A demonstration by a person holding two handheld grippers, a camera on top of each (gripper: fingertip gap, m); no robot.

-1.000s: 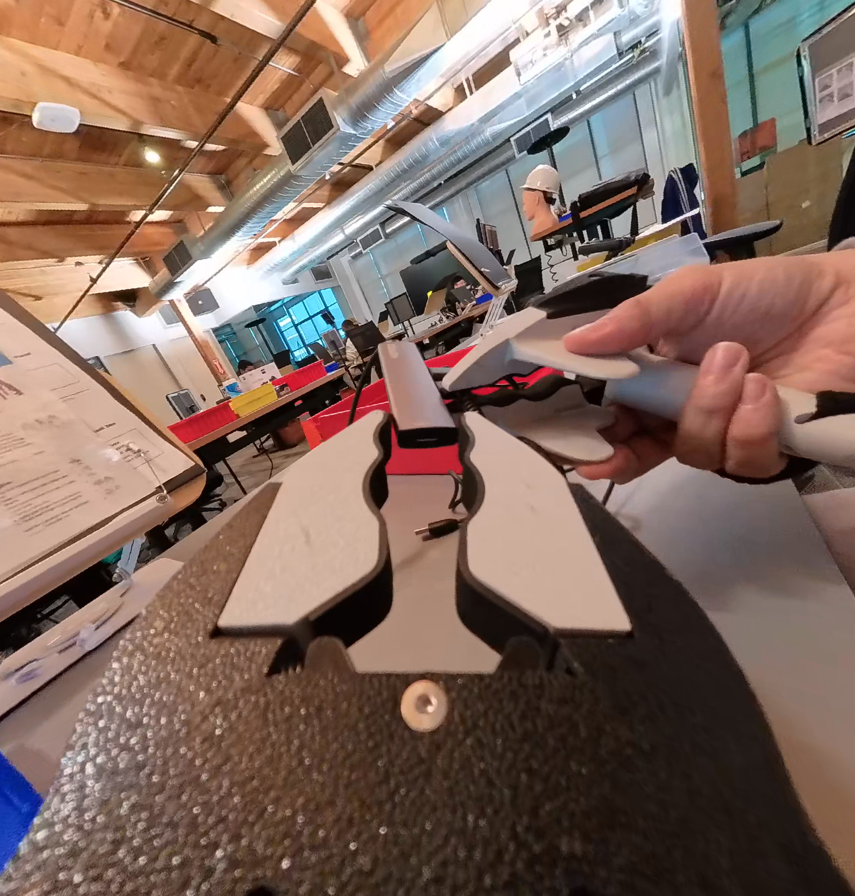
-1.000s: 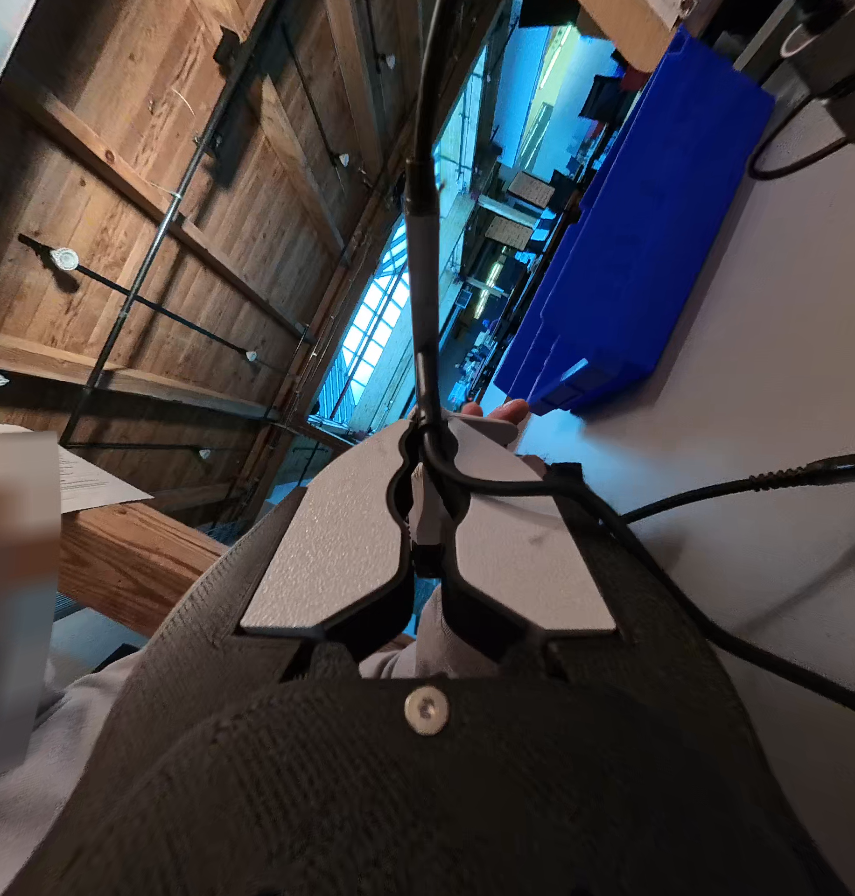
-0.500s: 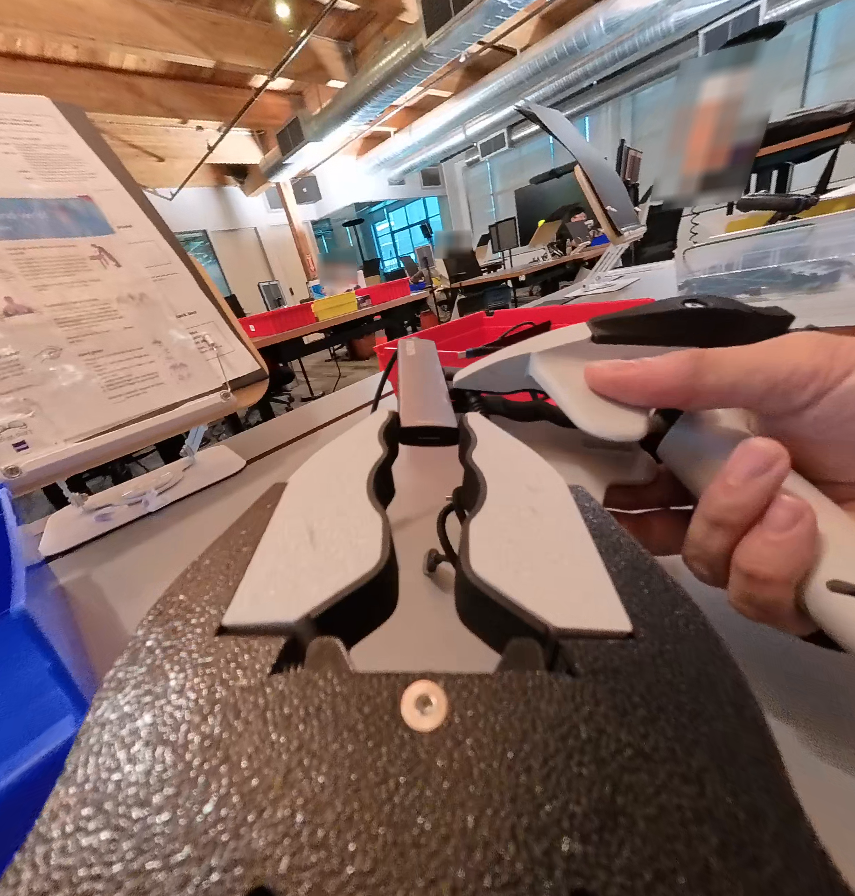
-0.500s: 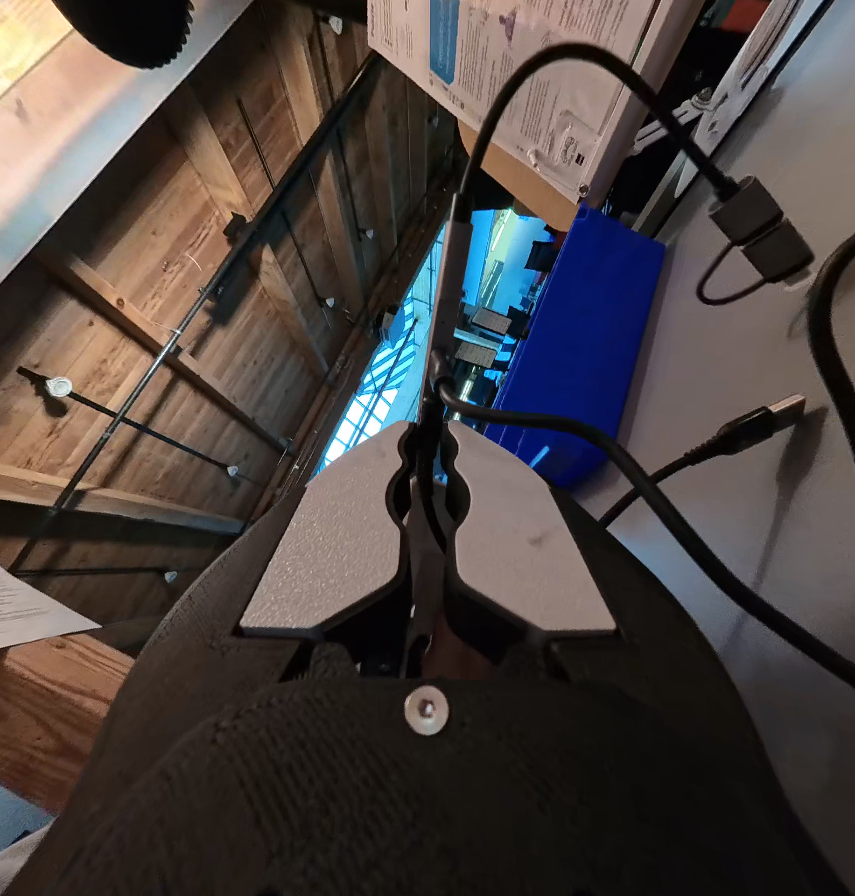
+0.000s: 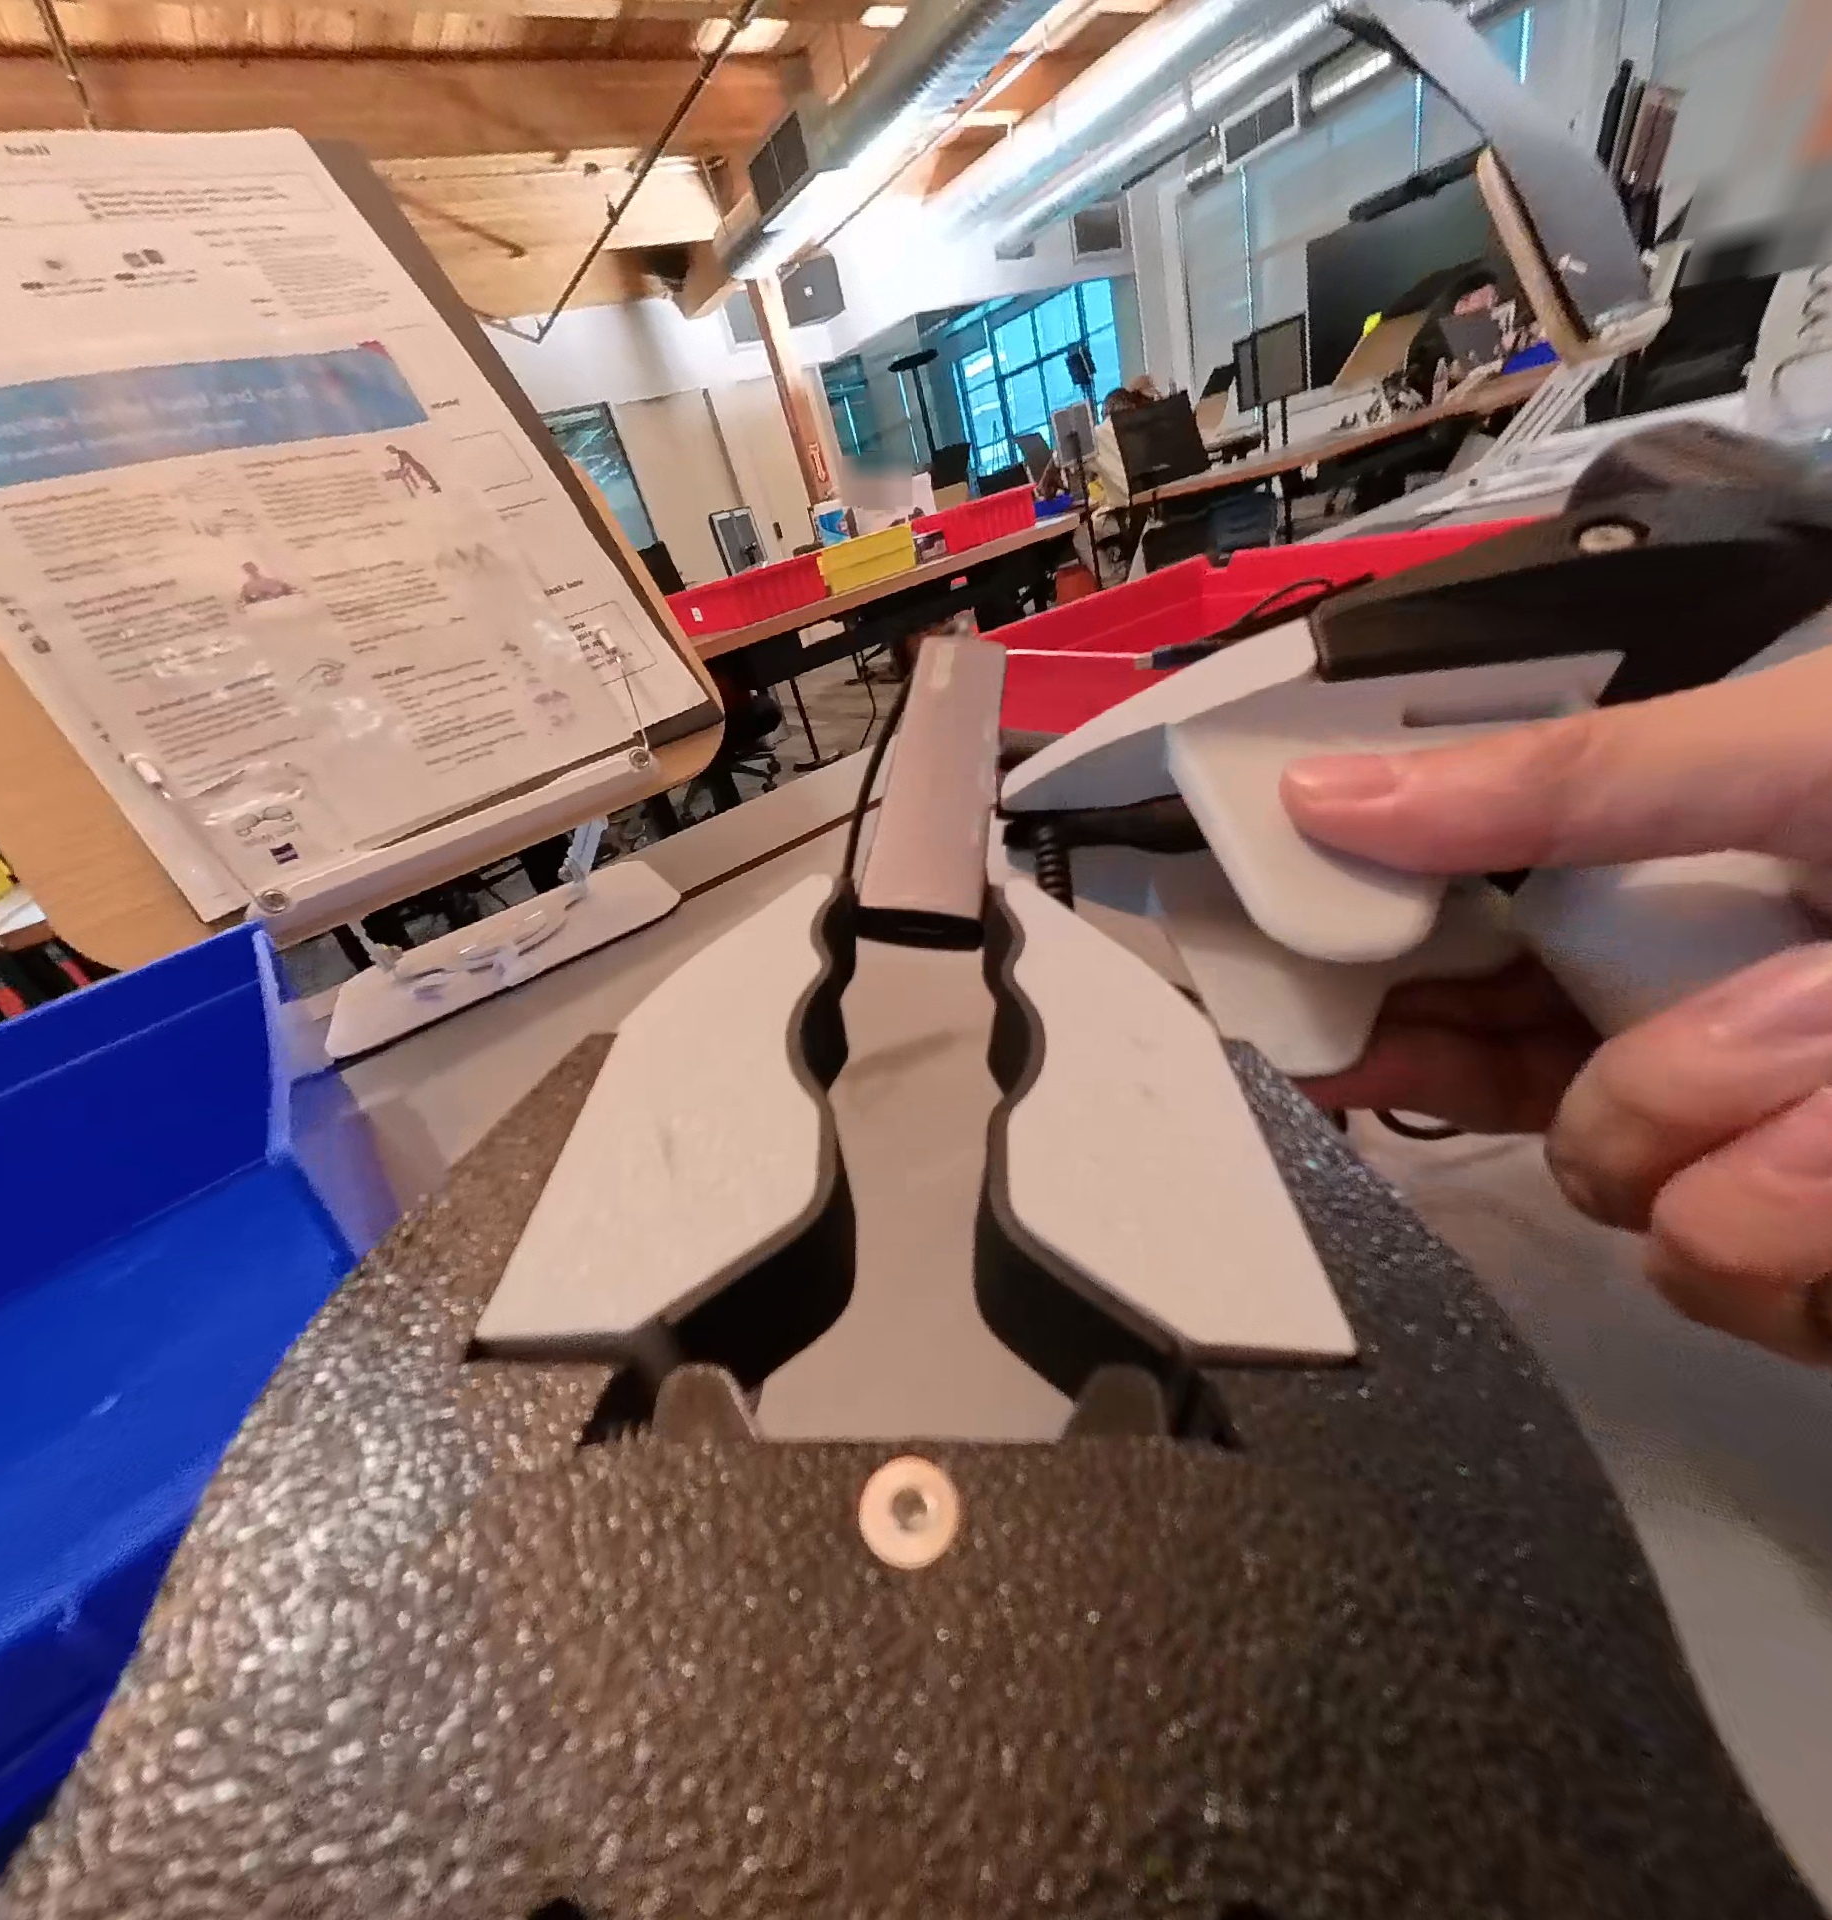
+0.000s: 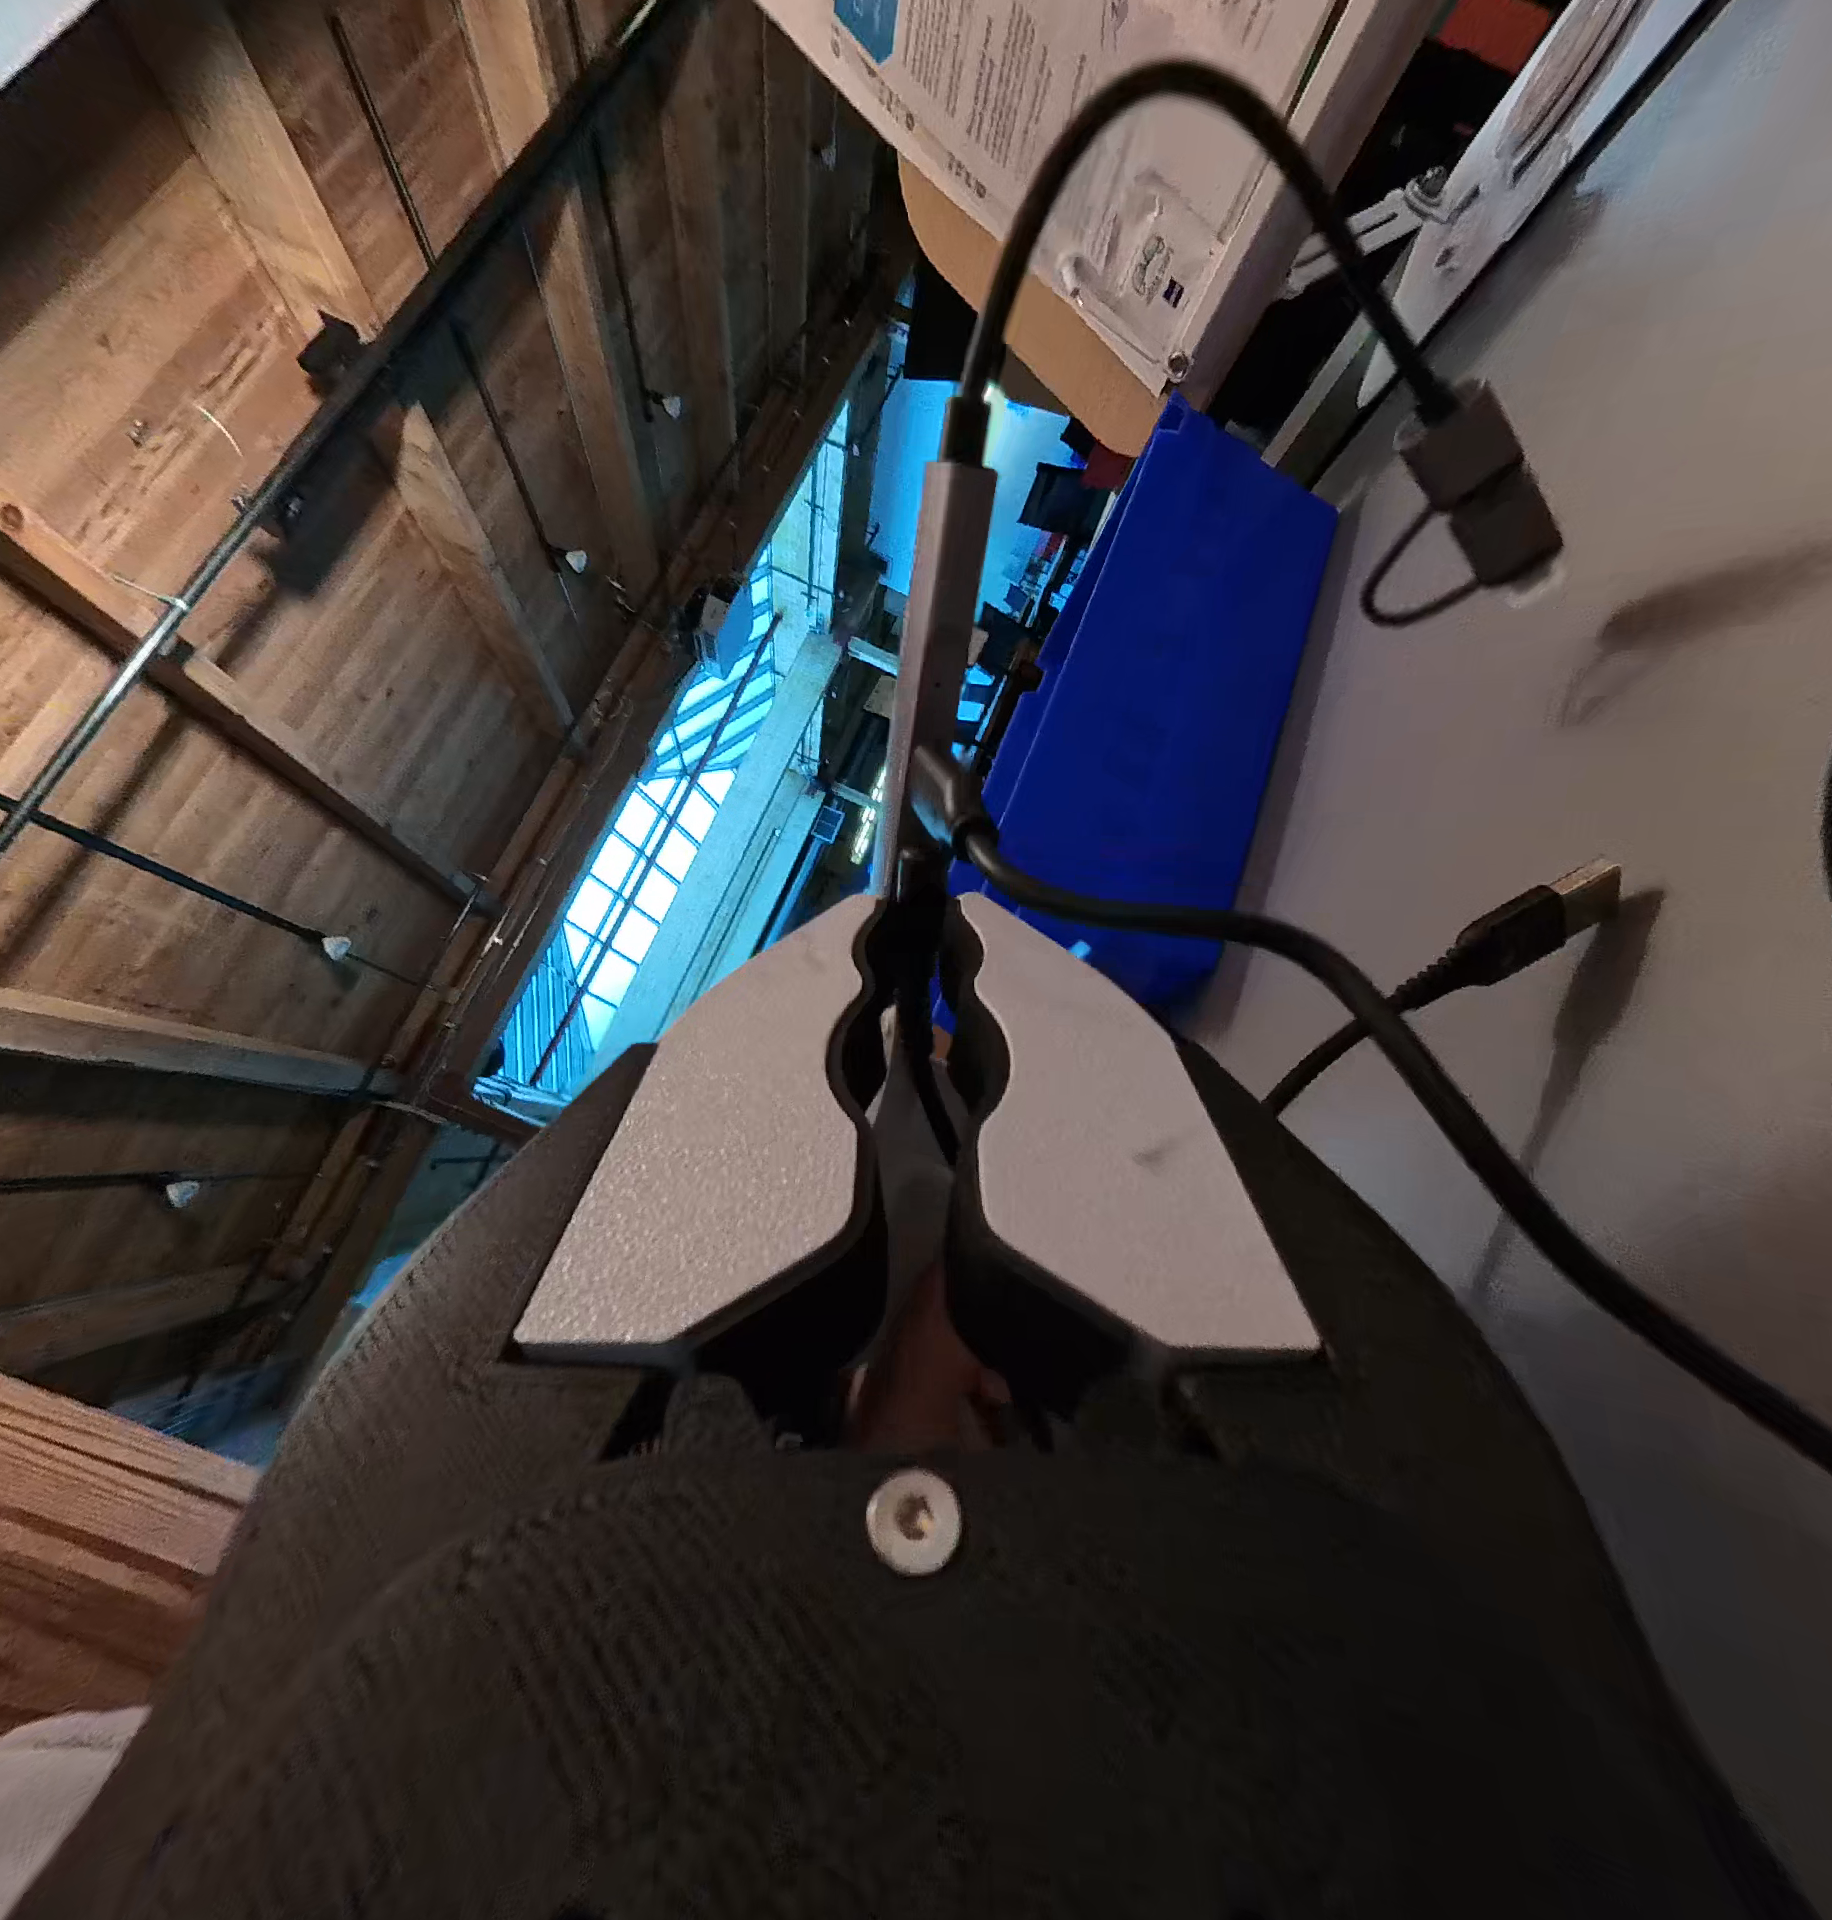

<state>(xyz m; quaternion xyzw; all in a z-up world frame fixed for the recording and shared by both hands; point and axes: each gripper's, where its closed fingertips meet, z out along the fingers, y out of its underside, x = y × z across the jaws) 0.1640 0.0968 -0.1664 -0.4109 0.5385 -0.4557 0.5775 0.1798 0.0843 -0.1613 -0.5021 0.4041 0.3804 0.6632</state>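
Left wrist view, left gripper (image 5: 917, 914): my fingers are clamped on the near end of the grey hub (image 5: 933, 790), one fingertip on each long side.
Grey hub, look: slim, flat metal bar, matt grey, with a dark slot in the end that faces me. It points away from me above the tabletop (image 5: 1670, 1507), and a thin black lead leaves its far end.
Right wrist view, right gripper (image 6: 917, 920): fingers nearly together, pinching the black cable (image 6: 1307, 956) just short of its plug.
Plug (image 6: 938, 790): pressed against the hub's narrow edge; whether it is fully seated I cannot tell.
Hub lead, far end: loops over to a grey adapter (image 6: 1483, 488) lying on the tabletop.
Spare plug (image 6: 1577, 899): metal-tipped, lying loose on the tabletop, well apart from the hub.
Hand (image 5: 1670, 987): wrapped round the right gripper's handle, just beside my left fingers.
Change, left side: the view has dropped from the ceiling to level, the blue bin (image 5: 112, 1195) has come in at the left, and the loose cable end that hung between my left fingers half a second ago is gone from there.
Change, right side: the plug has closed up against the hub.
Surroundings: document stand (image 5: 268, 520) behind the bin, red bin (image 5: 1151, 623) beyond the hub.
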